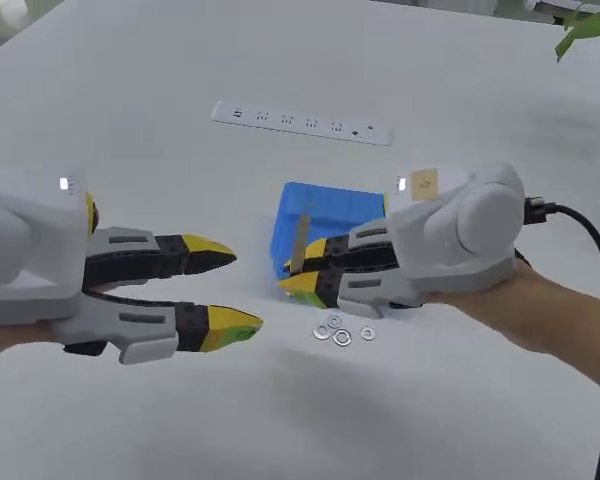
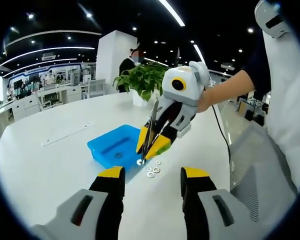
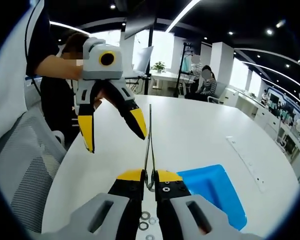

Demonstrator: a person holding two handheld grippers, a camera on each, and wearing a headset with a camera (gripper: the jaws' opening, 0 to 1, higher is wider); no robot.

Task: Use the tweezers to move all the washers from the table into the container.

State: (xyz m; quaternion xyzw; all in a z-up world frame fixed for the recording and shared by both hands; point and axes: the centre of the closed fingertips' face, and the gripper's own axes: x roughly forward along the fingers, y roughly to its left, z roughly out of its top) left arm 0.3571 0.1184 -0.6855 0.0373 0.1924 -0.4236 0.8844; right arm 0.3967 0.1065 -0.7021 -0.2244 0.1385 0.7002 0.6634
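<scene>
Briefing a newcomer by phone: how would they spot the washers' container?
On the white table, find the long white power strip. Just nearer than it sits the container, with small washers beside it. It alone is bright blue, a shallow open tray.

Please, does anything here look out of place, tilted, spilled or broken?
Nothing stands out. The washers lie loose on the table beside the blue container, the container sits level, and the tweezers are held straight in the right gripper.
</scene>
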